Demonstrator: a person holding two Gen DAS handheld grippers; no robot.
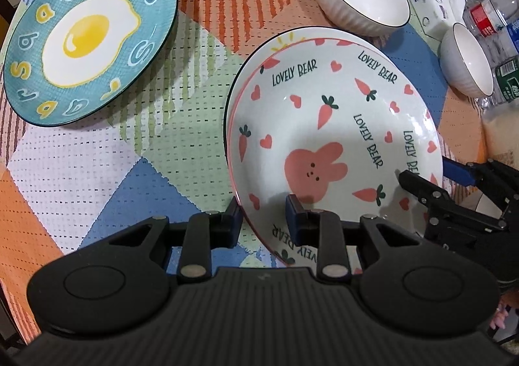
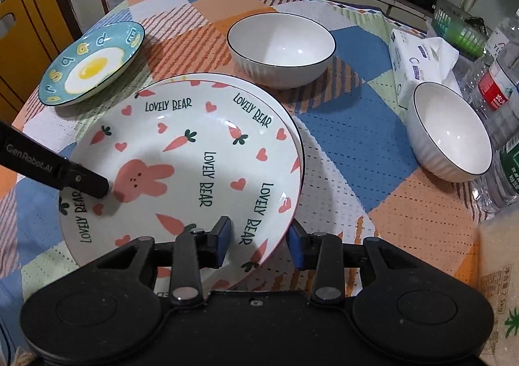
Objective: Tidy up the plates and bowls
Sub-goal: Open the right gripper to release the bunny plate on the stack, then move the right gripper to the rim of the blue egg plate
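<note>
Counter (image 2: 340, 126) patchwork-covered | left hand-held gripper (image 1: 264, 220) clamps bunny plate (image 2: 181, 155) rim | right hand-held gripper (image 2: 259, 244) straddles rim, loose | egg plate (image 1: 87, 41) apart | kitchen only in right view

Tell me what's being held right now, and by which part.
The left gripper pinches the rabbit plate by its rim; the right gripper straddles the rim, fingers apart, gripping nothing.
</note>
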